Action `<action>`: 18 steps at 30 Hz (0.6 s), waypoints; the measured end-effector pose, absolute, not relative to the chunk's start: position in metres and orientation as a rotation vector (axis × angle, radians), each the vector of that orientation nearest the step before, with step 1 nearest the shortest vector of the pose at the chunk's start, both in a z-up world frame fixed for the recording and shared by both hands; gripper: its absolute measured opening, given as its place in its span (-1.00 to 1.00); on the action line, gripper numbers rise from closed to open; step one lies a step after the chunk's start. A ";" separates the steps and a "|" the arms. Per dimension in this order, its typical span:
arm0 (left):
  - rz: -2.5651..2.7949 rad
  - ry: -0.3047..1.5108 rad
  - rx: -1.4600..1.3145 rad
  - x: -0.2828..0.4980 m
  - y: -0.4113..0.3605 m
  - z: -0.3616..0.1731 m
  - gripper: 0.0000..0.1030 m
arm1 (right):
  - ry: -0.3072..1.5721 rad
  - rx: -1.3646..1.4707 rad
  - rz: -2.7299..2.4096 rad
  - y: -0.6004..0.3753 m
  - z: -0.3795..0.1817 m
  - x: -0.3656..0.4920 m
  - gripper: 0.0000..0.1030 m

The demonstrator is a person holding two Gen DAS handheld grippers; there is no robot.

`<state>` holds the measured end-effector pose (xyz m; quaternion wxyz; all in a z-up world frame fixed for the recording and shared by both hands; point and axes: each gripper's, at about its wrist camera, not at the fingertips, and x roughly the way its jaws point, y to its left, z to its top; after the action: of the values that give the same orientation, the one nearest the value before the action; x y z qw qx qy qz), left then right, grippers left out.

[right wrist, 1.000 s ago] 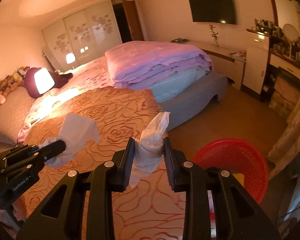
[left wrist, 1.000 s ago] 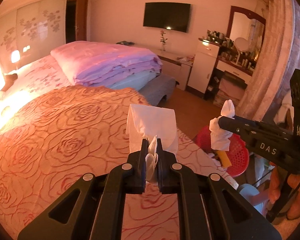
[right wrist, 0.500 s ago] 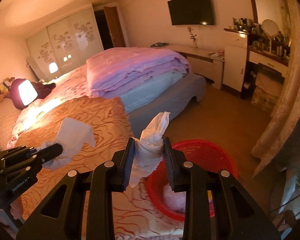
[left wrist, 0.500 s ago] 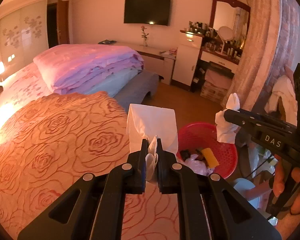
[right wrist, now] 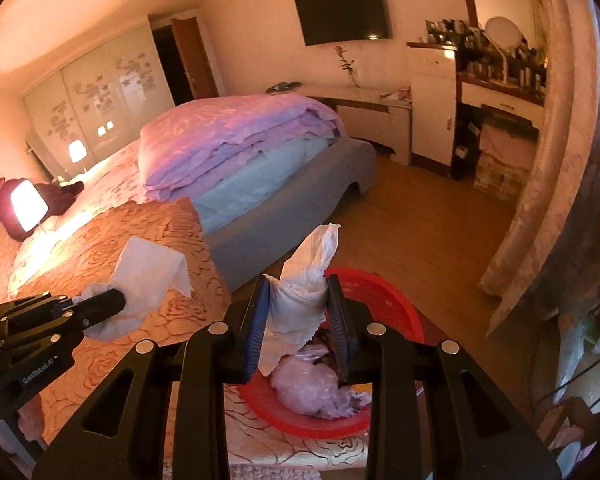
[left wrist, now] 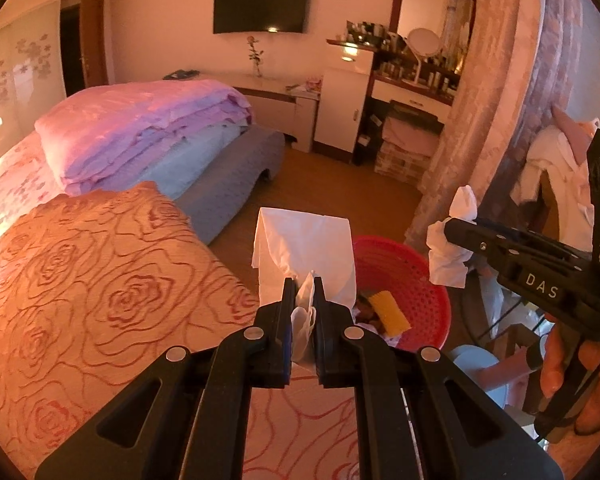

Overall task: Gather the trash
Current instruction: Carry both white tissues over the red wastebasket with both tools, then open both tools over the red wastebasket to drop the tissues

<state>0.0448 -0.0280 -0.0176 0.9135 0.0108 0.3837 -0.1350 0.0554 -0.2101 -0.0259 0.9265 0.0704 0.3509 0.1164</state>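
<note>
White crumpled tissue (right wrist: 300, 300) upright, tip tilted right

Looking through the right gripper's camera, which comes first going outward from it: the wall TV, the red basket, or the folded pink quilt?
1. Red basket: just below and beyond the right gripper, beside the bed.
2. Pink quilt: farther back, folded on the bed, left of centre.
3. TV: farthest, on the far wall, upper right.

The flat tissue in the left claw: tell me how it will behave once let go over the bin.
The tissue looks thin and floppy, standing up only where the left claw pinches it. Probably very light, so it may flutter and drift past the red bin. It could also cling to the pads.
</note>
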 end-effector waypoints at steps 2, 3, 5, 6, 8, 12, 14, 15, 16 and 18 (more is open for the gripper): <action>-0.290 0.804 0.026 0.050 -0.035 -0.022 -0.85 | 0.725 0.153 0.230 -0.215 -0.029 0.058 -0.44; -0.294 0.811 0.026 0.051 -0.037 -0.024 -0.85 | 0.730 0.158 0.224 -0.217 -0.030 0.059 -0.44; -0.309 0.826 0.028 0.056 -0.044 -0.029 -0.85 | 0.738 0.164 0.213 -0.221 -0.033 0.063 -0.44; -0.314 0.832 0.032 0.058 -0.047 -0.032 -0.85 | 0.745 0.170 0.207 -0.223 -0.036 0.064 -0.44; -0.326 0.845 0.044 0.061 -0.055 -0.037 -0.85 | 0.755 0.176 0.197 -0.227 -0.041 0.066 -0.44; -0.349 0.869 0.054 0.069 -0.067 -0.047 -0.85 | 0.773 0.190 0.177 -0.236 -0.050 0.072 -0.44; -0.355 0.887 0.054 0.075 -0.071 -0.053 -0.85 | 0.782 0.195 0.171 -0.237 -0.054 0.075 -0.44; -0.356 0.894 0.054 0.078 -0.074 -0.056 -0.85 | 0.790 0.197 0.166 -0.239 -0.058 0.077 -0.44; -0.358 0.902 0.056 0.080 -0.076 -0.059 -0.85 | 0.796 0.200 0.162 -0.241 -0.060 0.078 -0.44; -0.362 0.916 0.062 0.085 -0.079 -0.065 -0.85 | 0.809 0.205 0.152 -0.244 -0.066 0.081 -0.44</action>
<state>0.0847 -0.0793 -0.0647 0.8808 0.0300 0.4395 -0.1736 0.0811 -0.2439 -0.0660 0.9115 0.0994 0.3923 0.0738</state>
